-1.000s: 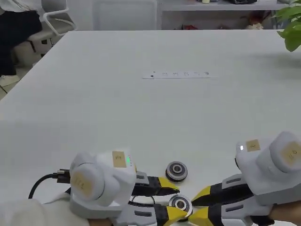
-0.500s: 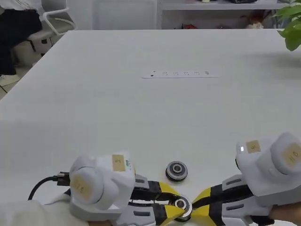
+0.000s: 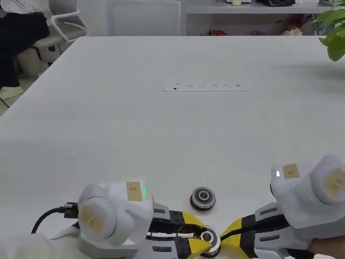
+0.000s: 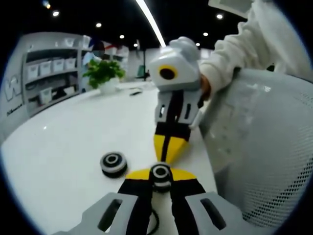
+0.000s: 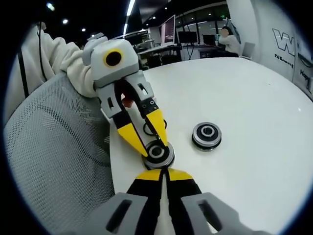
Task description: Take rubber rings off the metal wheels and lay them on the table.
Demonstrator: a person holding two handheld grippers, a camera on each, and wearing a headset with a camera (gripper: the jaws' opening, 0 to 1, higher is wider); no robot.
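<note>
Bright, even overhead light; fisheye-warped edges, soft shadows.

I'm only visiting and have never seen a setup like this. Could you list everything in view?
held wheel: 1, metal with black rubber ring, at the table's near edge
free wheel: 1, same colours, lying just beyond the held one
table: 1, white, under it all
socket strip: 1, white, mid-table
plant: 1, green, far right
white chair: 1, beyond the far left corner
mesh chair: 1, grey, by the near edge
sleeve: 1, white, behind the right gripper
left gripper: 1, white, black and yellow, shut on the held wheel
right gripper: 1, same colours, jaws together, tip at that wheel's rim
</note>
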